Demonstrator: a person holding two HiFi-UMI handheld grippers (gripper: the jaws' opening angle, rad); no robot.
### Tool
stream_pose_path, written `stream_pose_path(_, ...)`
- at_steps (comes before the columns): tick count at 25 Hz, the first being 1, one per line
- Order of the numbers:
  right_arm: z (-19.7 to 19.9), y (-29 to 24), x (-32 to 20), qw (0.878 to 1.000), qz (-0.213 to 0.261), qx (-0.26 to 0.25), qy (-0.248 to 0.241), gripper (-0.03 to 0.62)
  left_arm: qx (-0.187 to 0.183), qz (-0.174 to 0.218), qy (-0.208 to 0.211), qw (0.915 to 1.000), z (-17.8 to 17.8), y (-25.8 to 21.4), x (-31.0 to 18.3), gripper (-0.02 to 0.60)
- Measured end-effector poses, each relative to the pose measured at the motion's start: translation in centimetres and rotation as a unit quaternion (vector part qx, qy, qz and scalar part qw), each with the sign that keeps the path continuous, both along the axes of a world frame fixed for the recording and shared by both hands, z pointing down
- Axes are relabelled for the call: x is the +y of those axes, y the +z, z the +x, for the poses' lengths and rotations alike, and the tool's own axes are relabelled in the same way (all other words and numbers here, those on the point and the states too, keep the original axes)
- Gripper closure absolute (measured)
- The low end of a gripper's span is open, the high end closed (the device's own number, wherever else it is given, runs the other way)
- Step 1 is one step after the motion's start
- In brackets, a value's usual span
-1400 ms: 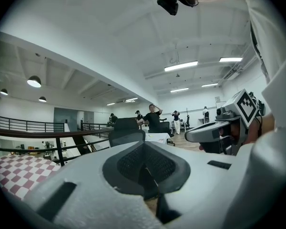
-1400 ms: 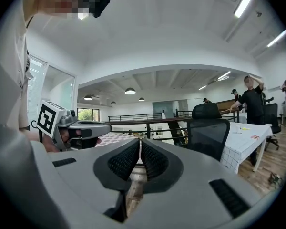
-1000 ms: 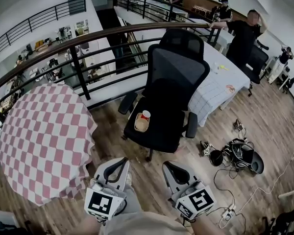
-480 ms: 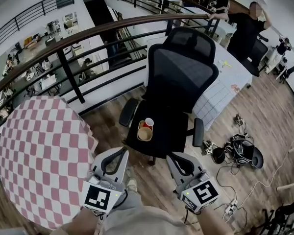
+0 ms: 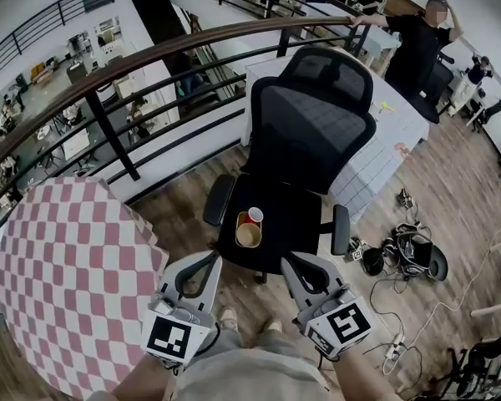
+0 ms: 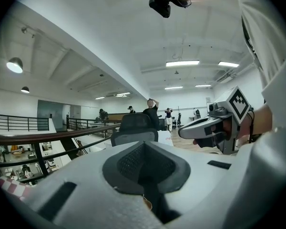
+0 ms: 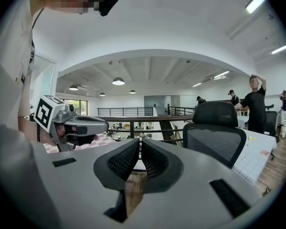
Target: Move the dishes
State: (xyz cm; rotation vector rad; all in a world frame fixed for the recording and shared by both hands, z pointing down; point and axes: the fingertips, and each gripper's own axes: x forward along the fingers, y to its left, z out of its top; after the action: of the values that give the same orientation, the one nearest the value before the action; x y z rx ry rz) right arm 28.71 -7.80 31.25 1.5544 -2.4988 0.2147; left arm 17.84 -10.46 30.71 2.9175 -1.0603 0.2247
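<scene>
The 2 dishes sit on the seat of a black mesh office chair (image 5: 305, 132): a tan bowl (image 5: 248, 235) near the seat's front left edge and, just behind it, a small red cup (image 5: 254, 216) with a white rim, possibly paper, though it is too small to tell. Both stand upright, ahead of the grippers and apart from them.

The left gripper (image 5: 207, 262) and the right gripper (image 5: 294, 262) are held side by side low in the head view, both pointing toward the chair. In the left gripper view the left gripper's (image 6: 144, 162) pads meet, with nothing between them. In the right gripper view the right gripper's (image 7: 139, 159) jaws are drawn almost together, only a thin slit left, and hold nothing.

A round table with a red-and-white checked cloth (image 5: 67, 282) stands to the left of the chair. Behind the chair runs a dark railing (image 5: 150, 57), and to its right is a table under a white cloth (image 5: 384, 132). Cables and dark gear (image 5: 405, 257) lie on the wooden floor at right. A person in black (image 5: 413, 44) stands by the far table
</scene>
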Motion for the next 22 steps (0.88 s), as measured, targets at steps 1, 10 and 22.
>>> stream_pose_path(1, 0.2, 0.2, -0.2, 1.0, -0.003, 0.002, -0.003, 0.566, -0.001, -0.004, -0.001, 1.0, 0.2, 0.2, -0.2, 0.566)
stream_pose_path(10, 0.8, 0.2, -2.1, 0.999, -0.016, -0.007, -0.047, 0.566, -0.01, -0.01, -0.028, 0.9995, 1.5, -0.4, -1.6, 0.566)
stream_pose_path(22, 3.5, 2.8, -4.5, 0.997, -0.03, -0.001, -0.072, 0.563, -0.012, -0.008, -0.049, 0.9987, 4.5, 1.1, -4.8, 0.566)
